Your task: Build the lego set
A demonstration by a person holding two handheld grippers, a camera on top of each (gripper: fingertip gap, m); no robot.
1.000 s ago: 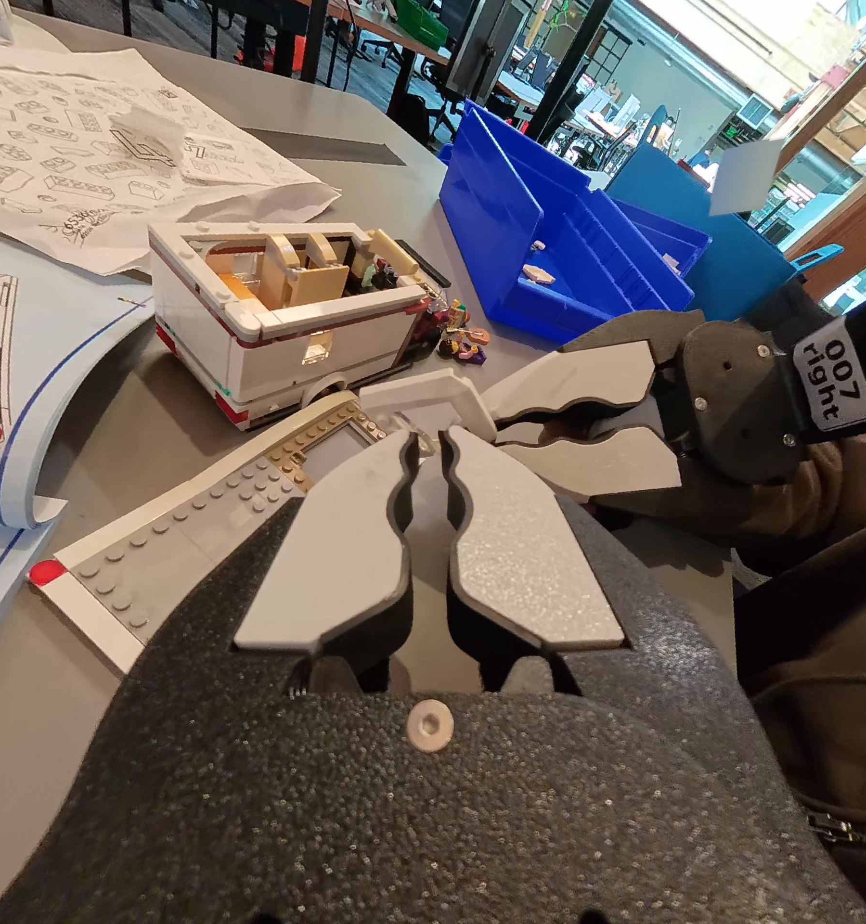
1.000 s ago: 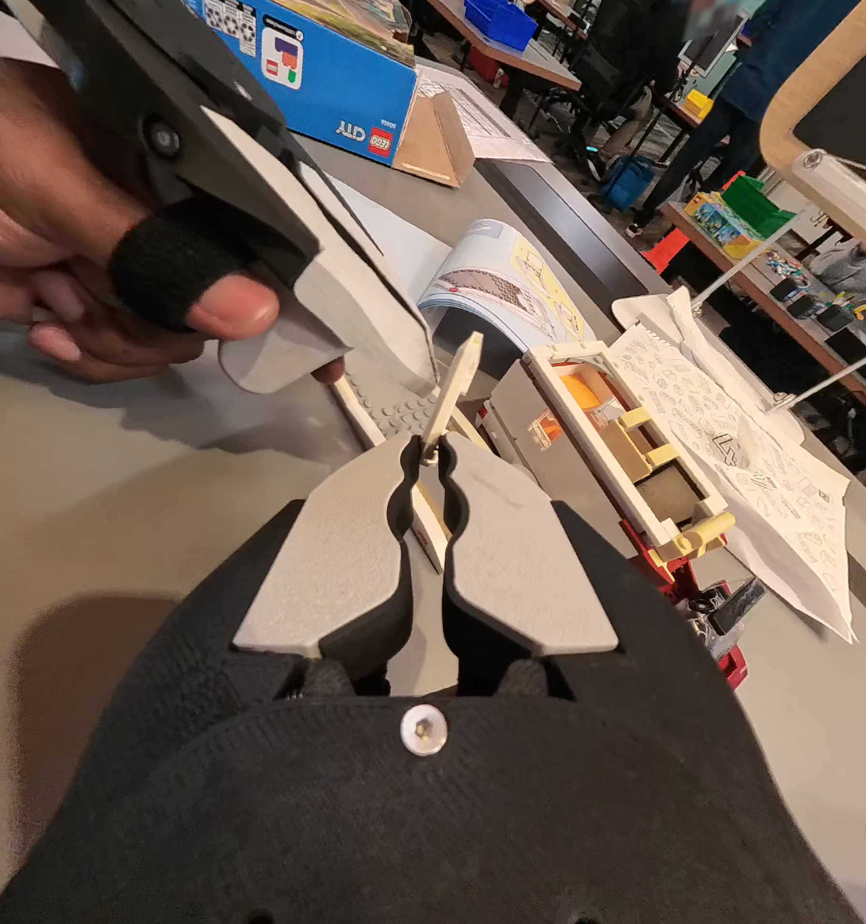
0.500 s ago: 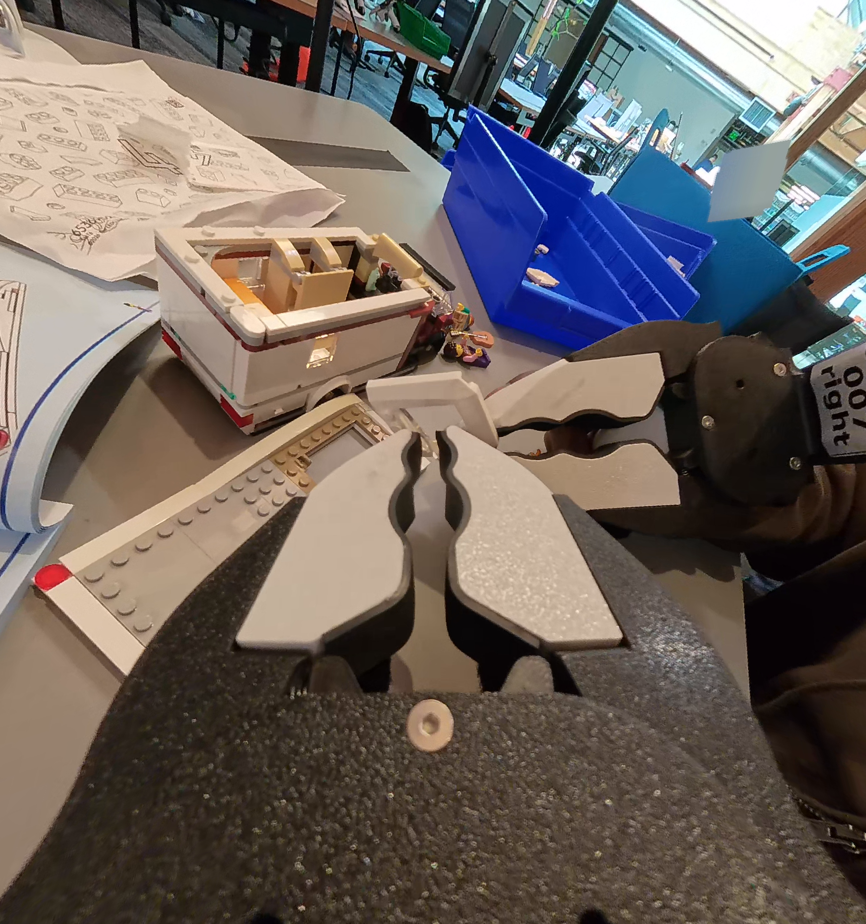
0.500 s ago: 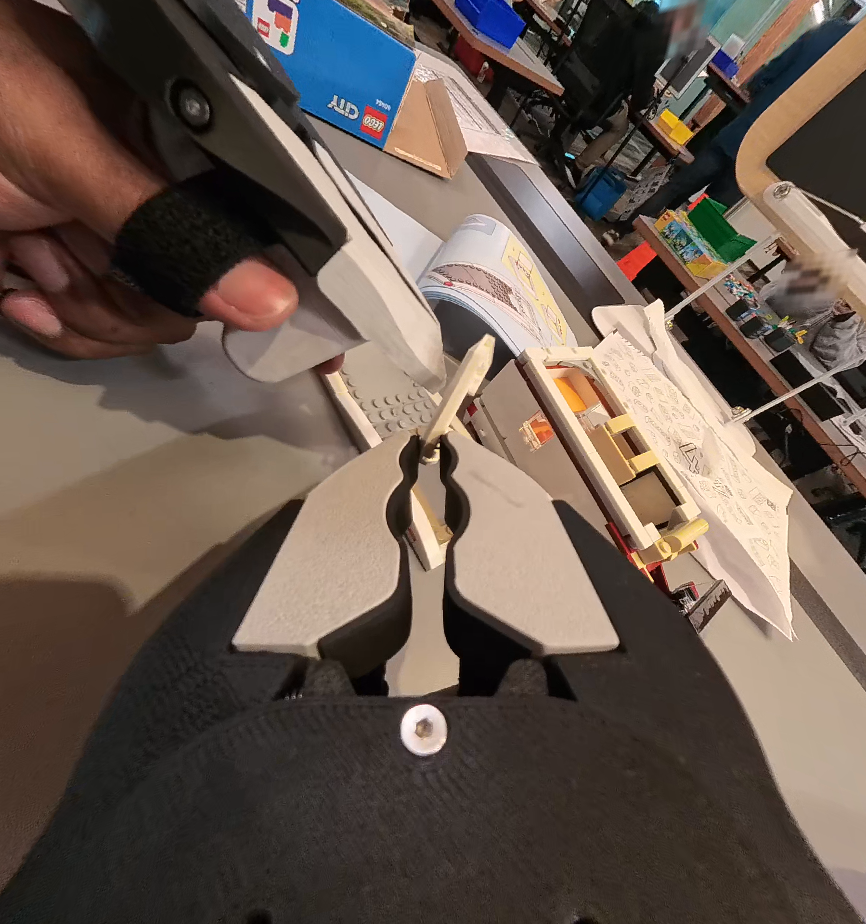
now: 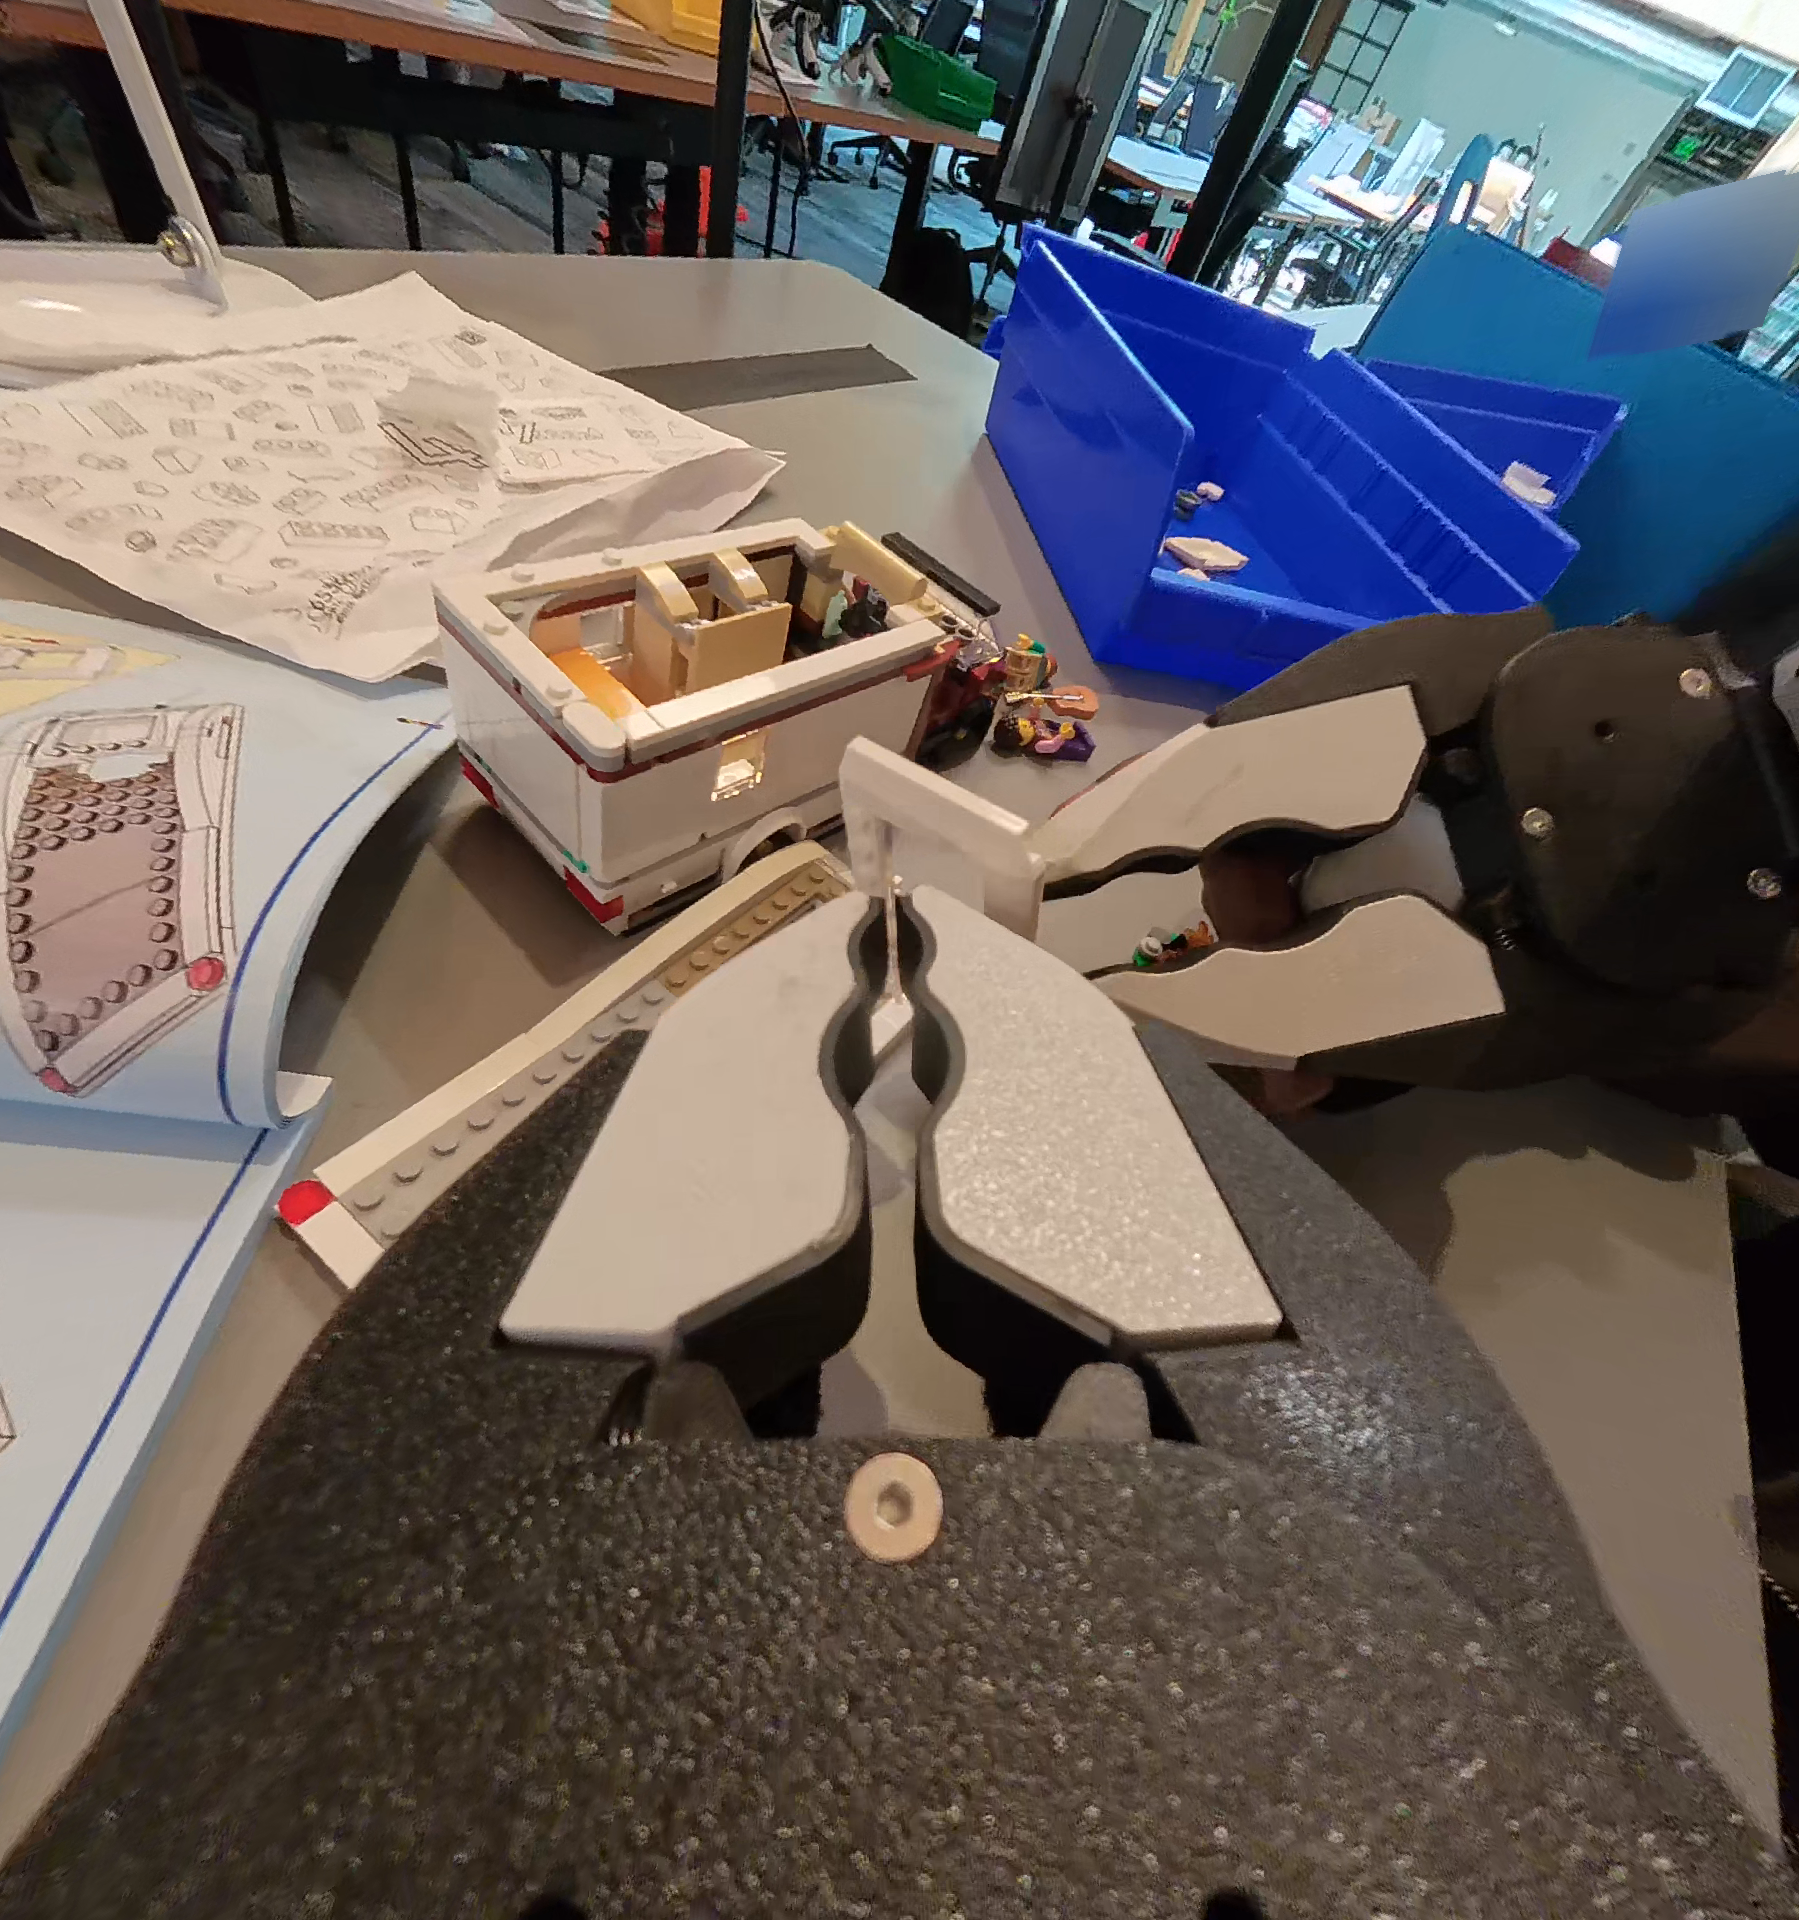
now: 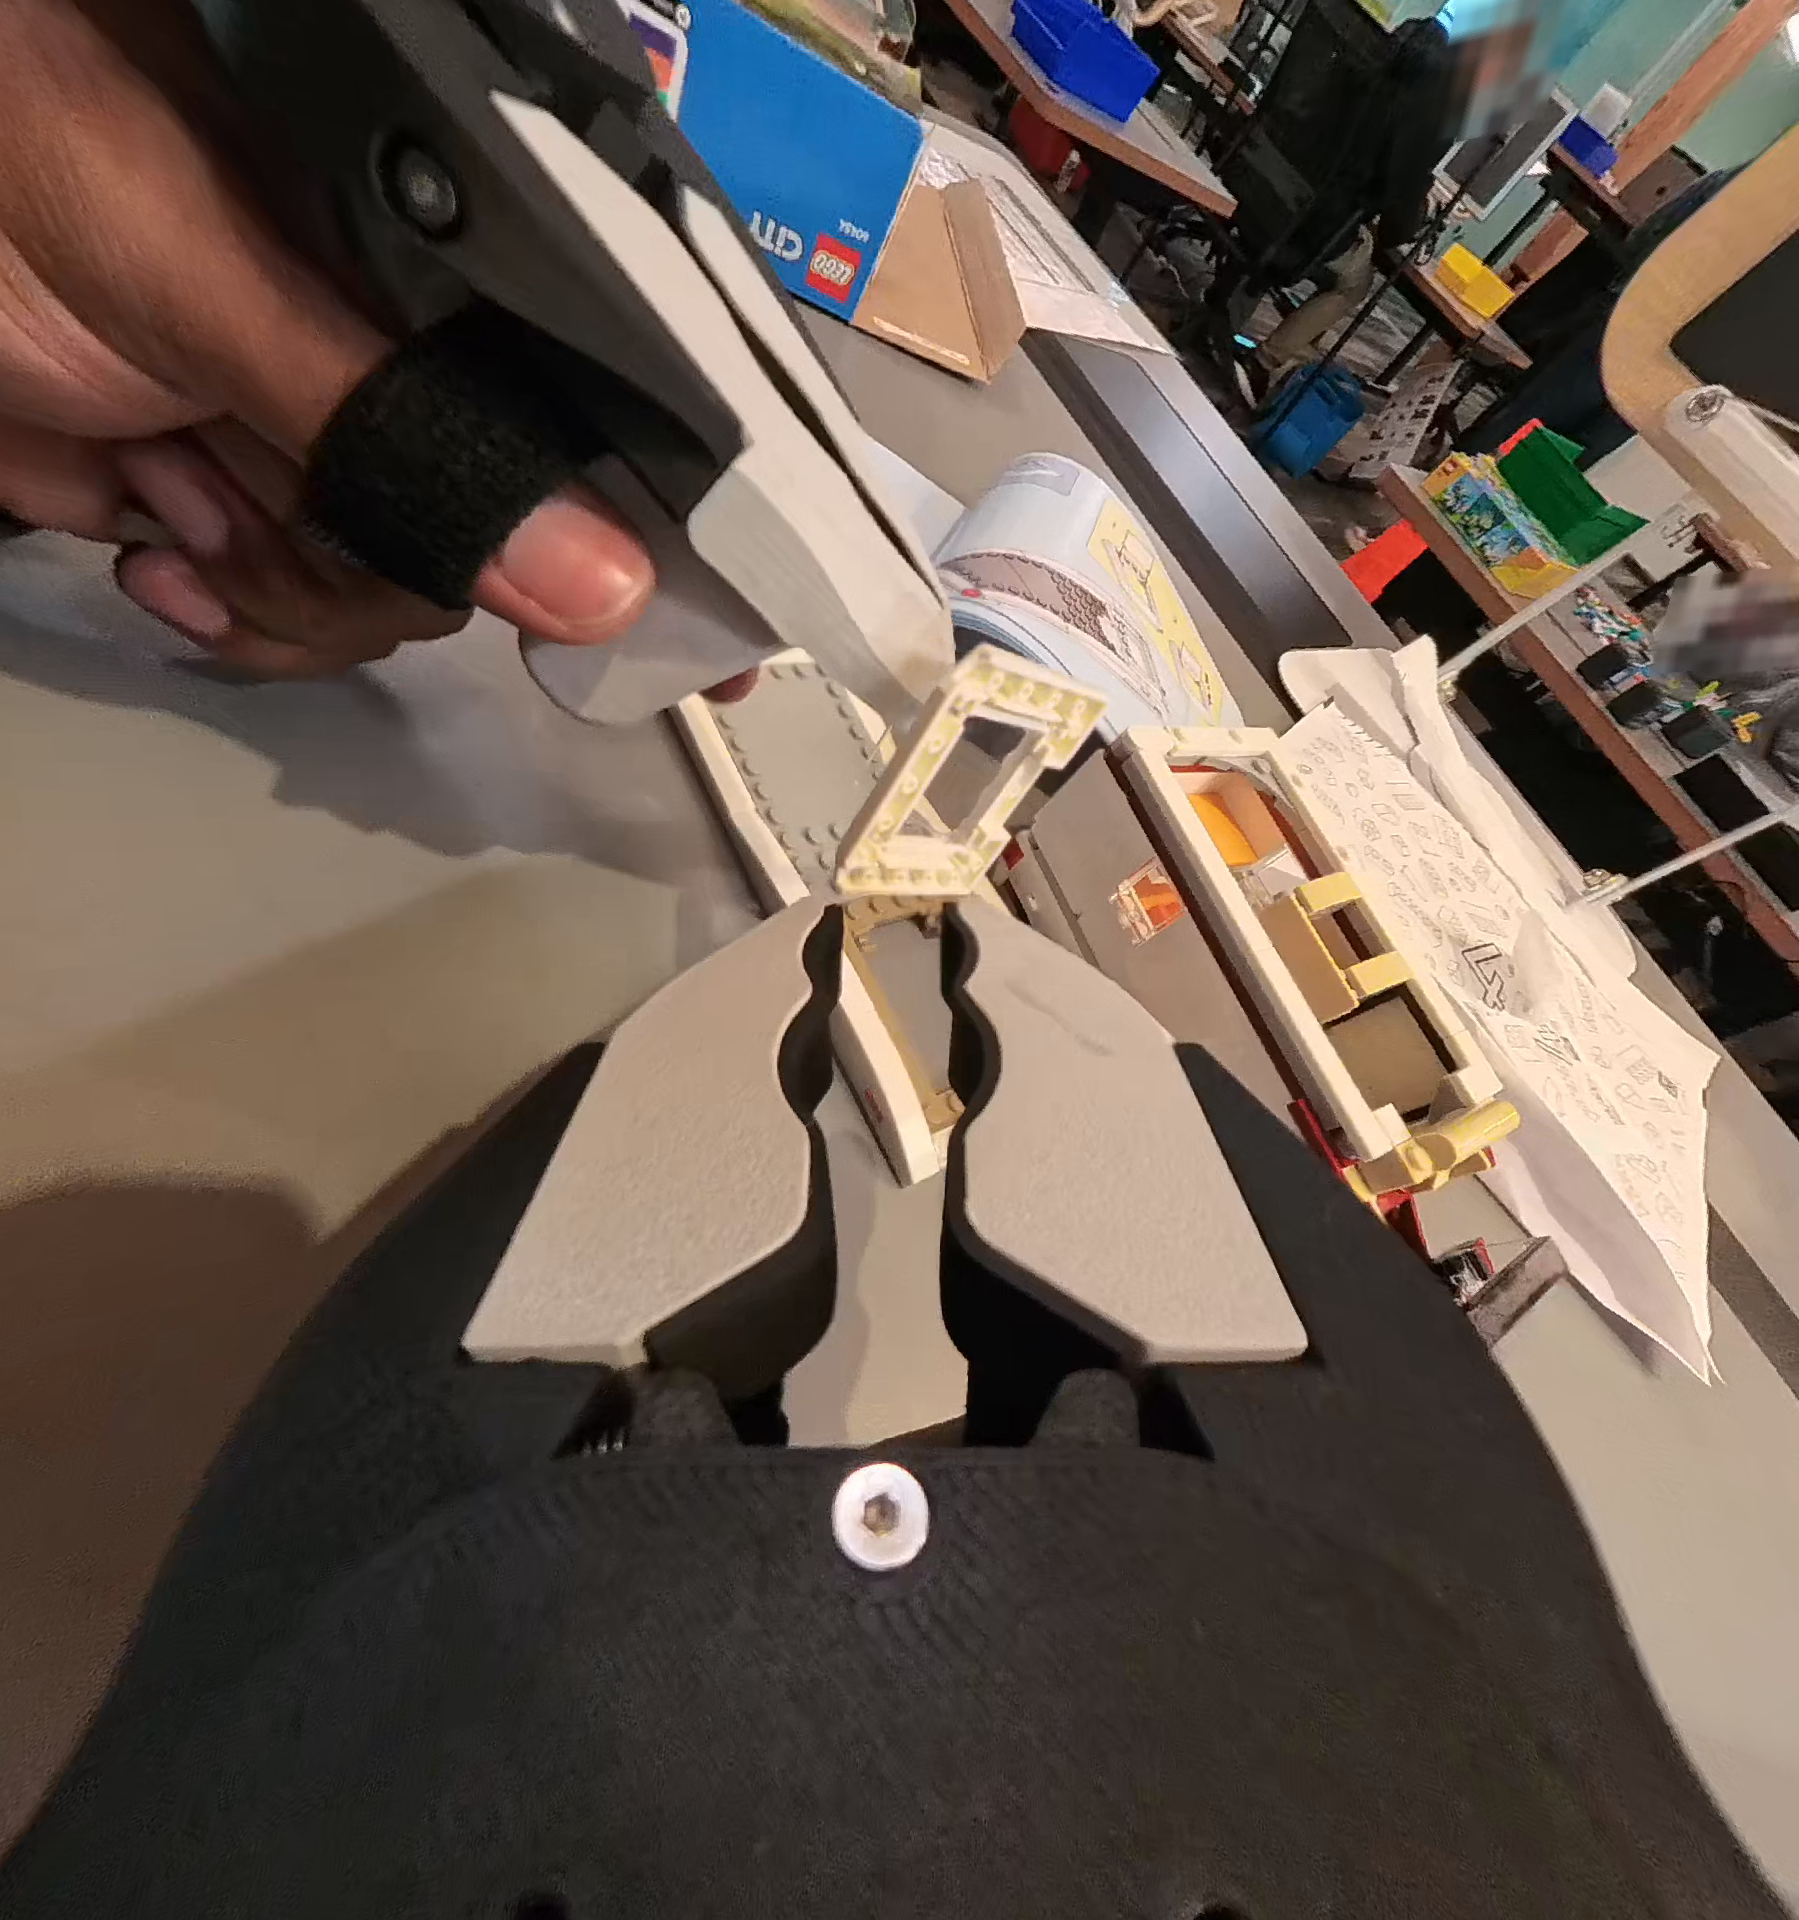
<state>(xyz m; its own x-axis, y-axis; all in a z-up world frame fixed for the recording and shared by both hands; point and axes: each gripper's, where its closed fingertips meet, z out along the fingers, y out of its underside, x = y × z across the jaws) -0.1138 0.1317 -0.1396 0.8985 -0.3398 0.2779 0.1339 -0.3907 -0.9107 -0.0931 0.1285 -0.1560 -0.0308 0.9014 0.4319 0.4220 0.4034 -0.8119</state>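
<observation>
My left gripper (image 5: 890, 909) is shut on a thin clear pane (image 5: 891, 940) that hangs from a white window frame (image 5: 936, 821), and holds the frame tilted above the table. In the right wrist view the frame (image 6: 1025, 694) faces the camera, with the left gripper (image 6: 874, 623) at its upper left corner. My right gripper (image 6: 890, 914) is open just below the frame's lower edge, its pads apart from it; it also shows in the left wrist view (image 5: 1082, 914). A grey studded roof plate (image 5: 562, 1049) with white edges lies under both grippers. The open white camper body (image 5: 666, 748) stands behind it.
An open instruction booklet (image 5: 95, 883) and a printed paper bag (image 5: 251, 488) lie at the left. Blue bins (image 5: 1238, 499) stand at the back right, with small figures (image 5: 1040, 717) in front. A blue box (image 6: 801, 197) lies behind my left hand. My two grippers' fingertips are within a few centimetres of each other.
My right gripper held the white frame edge-on and has now opened off it. My left gripper has closed on the frame's clear pane, and the frame has swung to face the right camera.
</observation>
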